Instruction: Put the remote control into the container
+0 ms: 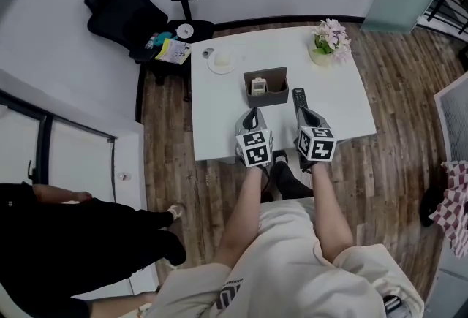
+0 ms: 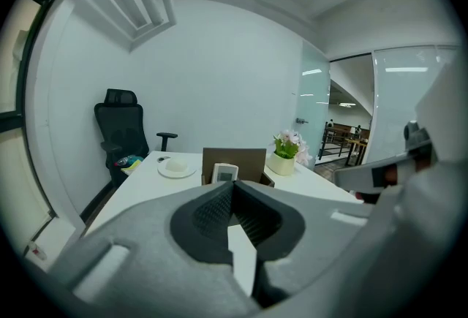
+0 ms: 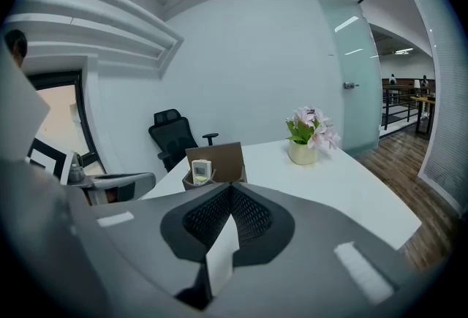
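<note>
A brown open-top container stands in the middle of the white table. A white remote stands upright inside it, seen also in the left gripper view and the right gripper view. A black remote control lies flat on the table just right of the container. My right gripper is shut and empty, right behind that black remote's near end. My left gripper is shut and empty, near the container's front wall. Neither gripper view shows the black remote.
A white plate with a pale lump sits at the table's far left. A flower pot stands at the far right corner. A black office chair is beyond the table. A person in black stands at my left.
</note>
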The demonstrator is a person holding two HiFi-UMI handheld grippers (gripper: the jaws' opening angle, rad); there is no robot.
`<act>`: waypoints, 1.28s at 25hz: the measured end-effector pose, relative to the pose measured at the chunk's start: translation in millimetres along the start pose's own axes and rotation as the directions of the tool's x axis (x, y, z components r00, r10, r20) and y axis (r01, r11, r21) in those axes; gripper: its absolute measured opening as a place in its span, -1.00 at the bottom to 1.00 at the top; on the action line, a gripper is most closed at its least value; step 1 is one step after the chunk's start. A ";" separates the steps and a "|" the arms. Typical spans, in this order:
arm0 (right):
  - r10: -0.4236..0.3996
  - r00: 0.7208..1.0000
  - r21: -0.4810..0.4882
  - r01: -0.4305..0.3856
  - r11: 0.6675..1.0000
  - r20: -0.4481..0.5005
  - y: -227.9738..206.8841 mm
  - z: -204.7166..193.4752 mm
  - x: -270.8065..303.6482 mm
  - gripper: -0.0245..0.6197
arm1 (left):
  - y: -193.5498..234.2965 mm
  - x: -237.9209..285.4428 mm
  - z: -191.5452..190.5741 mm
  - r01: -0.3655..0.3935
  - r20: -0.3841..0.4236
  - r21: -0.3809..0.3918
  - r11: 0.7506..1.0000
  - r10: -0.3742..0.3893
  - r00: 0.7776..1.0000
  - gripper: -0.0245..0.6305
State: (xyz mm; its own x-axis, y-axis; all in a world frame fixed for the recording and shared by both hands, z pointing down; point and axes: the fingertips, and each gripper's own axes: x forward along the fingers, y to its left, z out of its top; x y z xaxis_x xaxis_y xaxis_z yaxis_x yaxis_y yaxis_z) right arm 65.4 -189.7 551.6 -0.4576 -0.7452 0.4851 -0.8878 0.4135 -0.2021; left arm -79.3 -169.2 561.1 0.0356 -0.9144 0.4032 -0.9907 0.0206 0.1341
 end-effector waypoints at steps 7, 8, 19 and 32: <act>-0.029 1.000 0.016 0.029 0.999 0.006 -16.3 -0.4 6.2 -0.92 | -16.6 14.5 0.7 0.031 0.008 0.005 1.000 -0.031 0.999 -0.92; -0.033 0.999 0.016 0.033 0.999 0.005 -19.0 -0.1 7.4 -0.92 | -19.7 17.9 0.6 0.038 0.006 0.008 0.999 -0.038 0.999 -0.92; -0.045 0.997 0.033 0.047 0.998 -0.061 -44.9 -5.9 34.9 -0.76 | -36.4 55.5 -5.3 0.065 -0.017 0.002 0.998 -0.065 0.998 -0.92; -0.098 0.957 0.002 0.103 0.995 -0.272 -75.8 -30.1 110.3 -0.09 | -22.7 85.9 -14.2 0.020 -0.004 0.051 0.999 -0.019 1.000 -0.92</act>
State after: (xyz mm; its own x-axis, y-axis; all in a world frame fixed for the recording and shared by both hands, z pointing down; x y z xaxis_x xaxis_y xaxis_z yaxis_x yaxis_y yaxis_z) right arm 83.7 -287.5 646.0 -0.3371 -0.6120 0.7154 -0.9301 0.3340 -0.1526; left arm -51.9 -242.5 605.5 0.0553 -0.9130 0.4042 -0.9953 -0.0179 0.0956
